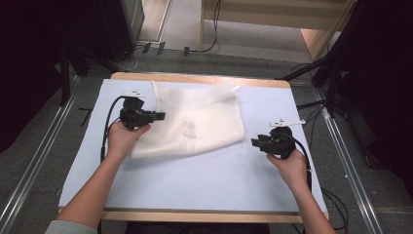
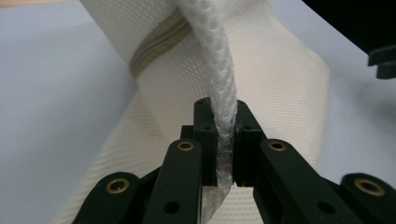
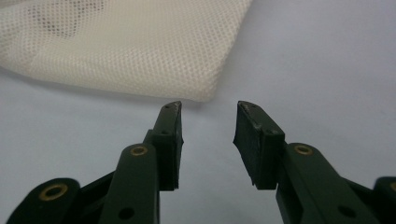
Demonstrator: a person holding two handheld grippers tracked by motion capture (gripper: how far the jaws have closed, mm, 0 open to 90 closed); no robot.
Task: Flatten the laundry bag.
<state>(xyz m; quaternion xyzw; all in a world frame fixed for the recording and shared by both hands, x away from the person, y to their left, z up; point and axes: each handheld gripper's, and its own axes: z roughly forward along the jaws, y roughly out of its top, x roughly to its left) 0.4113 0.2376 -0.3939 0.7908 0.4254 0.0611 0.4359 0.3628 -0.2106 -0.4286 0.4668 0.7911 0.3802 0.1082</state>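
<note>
A white mesh cloth bag [image 1: 197,122] lies on the pale blue mat [image 1: 209,180] in the middle of the table. My left gripper [image 1: 158,116] sits at the bag's left side, shut on a fold of its mesh edge [image 2: 223,107]; a beige seam band [image 2: 161,42] runs across the cloth behind. My right gripper [image 1: 254,142] hovers just right of the bag's lower right corner [image 3: 205,95], jaws open with nothing between the pads [image 3: 170,140].
The mat covers a wooden table [image 1: 195,78] whose edges show at the back and front. Dark stands and cables [image 1: 336,97] flank the table on both sides. Bare mat stretches in front of the bag.
</note>
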